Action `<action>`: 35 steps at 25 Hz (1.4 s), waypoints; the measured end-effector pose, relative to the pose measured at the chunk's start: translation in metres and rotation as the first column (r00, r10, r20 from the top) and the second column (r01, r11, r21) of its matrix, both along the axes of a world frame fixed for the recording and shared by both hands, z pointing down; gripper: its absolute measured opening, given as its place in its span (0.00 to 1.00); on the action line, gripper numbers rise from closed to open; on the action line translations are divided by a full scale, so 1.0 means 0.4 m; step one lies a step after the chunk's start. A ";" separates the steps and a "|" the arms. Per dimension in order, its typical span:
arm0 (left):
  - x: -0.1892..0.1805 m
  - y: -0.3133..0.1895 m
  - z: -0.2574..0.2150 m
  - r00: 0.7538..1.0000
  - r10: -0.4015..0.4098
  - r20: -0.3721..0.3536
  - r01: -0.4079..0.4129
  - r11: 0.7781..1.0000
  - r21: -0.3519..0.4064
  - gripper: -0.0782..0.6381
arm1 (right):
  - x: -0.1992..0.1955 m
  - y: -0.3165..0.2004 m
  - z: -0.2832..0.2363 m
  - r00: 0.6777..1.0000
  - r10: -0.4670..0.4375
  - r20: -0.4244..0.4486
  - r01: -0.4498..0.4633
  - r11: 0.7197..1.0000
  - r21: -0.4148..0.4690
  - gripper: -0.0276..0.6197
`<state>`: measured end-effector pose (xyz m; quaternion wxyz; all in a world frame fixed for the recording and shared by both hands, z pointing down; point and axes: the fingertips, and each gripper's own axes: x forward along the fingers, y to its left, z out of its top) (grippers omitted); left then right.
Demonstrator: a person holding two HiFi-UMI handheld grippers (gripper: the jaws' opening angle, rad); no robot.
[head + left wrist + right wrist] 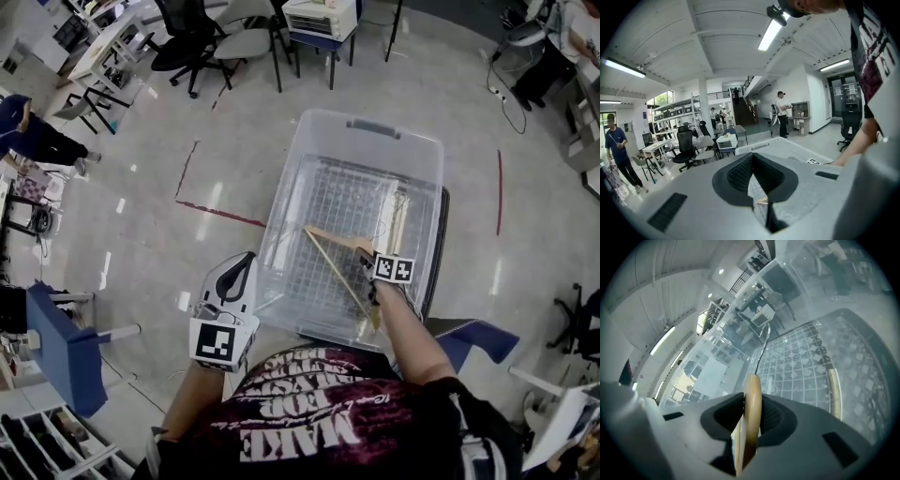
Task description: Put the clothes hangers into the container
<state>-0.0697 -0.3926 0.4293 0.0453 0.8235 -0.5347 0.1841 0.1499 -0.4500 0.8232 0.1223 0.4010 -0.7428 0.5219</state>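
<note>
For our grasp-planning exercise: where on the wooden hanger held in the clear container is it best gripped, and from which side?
Grip the wooden hanger at its crown beside the hook, coming from the person's side as the right gripper does: there the wood is thin and flat-faced, so pads should clamp squarely.

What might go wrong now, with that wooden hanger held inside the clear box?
The right gripper pinches the wooden hanger only by its thin edge, so it might twist or slip out early. Its wire hook points toward the clear container's gridded bottom and could snag there, or on the other wooden piece lying inside.
</note>
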 end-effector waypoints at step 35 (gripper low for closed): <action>-0.052 -0.006 -0.093 0.878 0.431 -0.207 -0.395 0.898 0.195 0.12 | -0.061 0.297 -1.080 0.875 0.386 -0.291 0.042 0.540 0.840 0.05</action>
